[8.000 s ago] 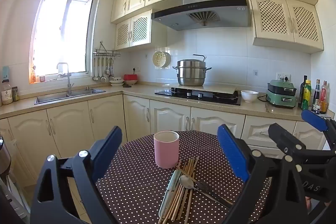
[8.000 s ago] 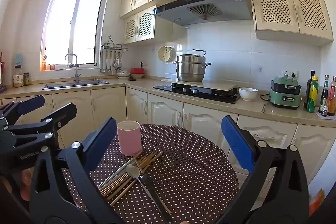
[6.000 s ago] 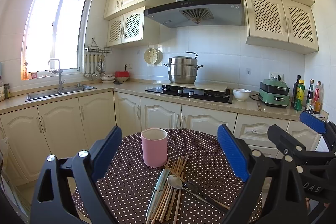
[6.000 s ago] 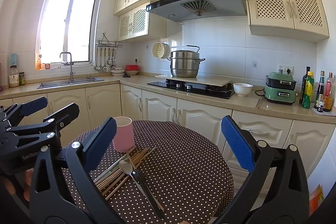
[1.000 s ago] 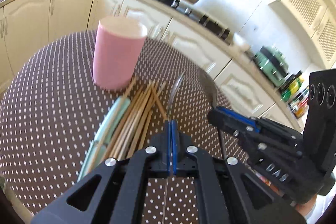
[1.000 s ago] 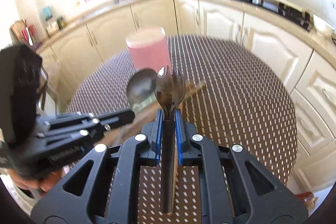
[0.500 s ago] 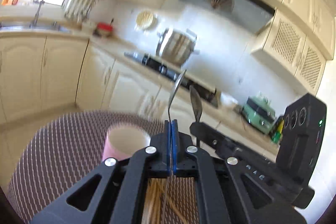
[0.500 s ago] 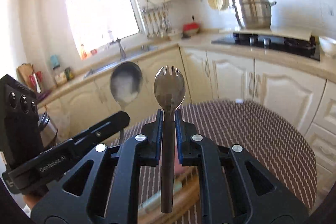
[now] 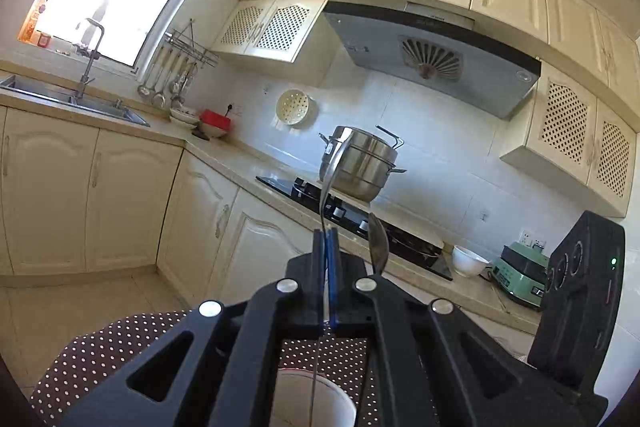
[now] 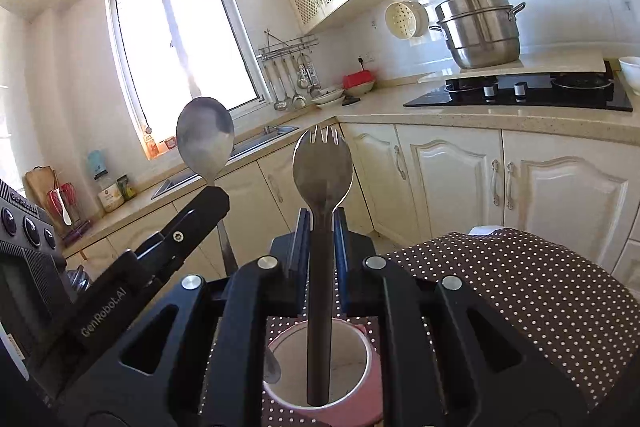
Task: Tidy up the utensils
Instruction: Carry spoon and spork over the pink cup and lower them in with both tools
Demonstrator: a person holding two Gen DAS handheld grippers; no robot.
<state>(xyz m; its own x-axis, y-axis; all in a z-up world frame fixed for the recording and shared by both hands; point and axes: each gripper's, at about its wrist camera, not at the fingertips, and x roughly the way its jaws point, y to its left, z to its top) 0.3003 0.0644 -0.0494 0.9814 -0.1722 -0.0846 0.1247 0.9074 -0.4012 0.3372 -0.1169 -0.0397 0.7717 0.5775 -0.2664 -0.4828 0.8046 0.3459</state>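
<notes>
My left gripper (image 9: 329, 241) is shut on a metal spoon (image 9: 332, 171), held upright, its handle end hanging over the pink cup (image 9: 316, 401). In the right wrist view the left gripper (image 10: 212, 195) shows with the spoon bowl (image 10: 205, 141) above it. My right gripper (image 10: 320, 227) is shut on a metal spork (image 10: 322, 167), held upright, its dark handle reaching down into the pink cup (image 10: 320, 371) directly below. The spork (image 9: 378, 241) also shows edge-on in the left wrist view. The chopsticks are hidden.
The cup stands on a round table with a brown polka-dot cloth (image 10: 532, 291). Behind are cream cabinets, a counter with a sink (image 9: 80, 101), a black hob (image 10: 520, 91) and a steel steamer pot (image 10: 480, 27).
Both grippers have tilted further upright and come in over the pink cup. The spork handle now reaches into the cup, and the spoon handle hangs over its mouth.
</notes>
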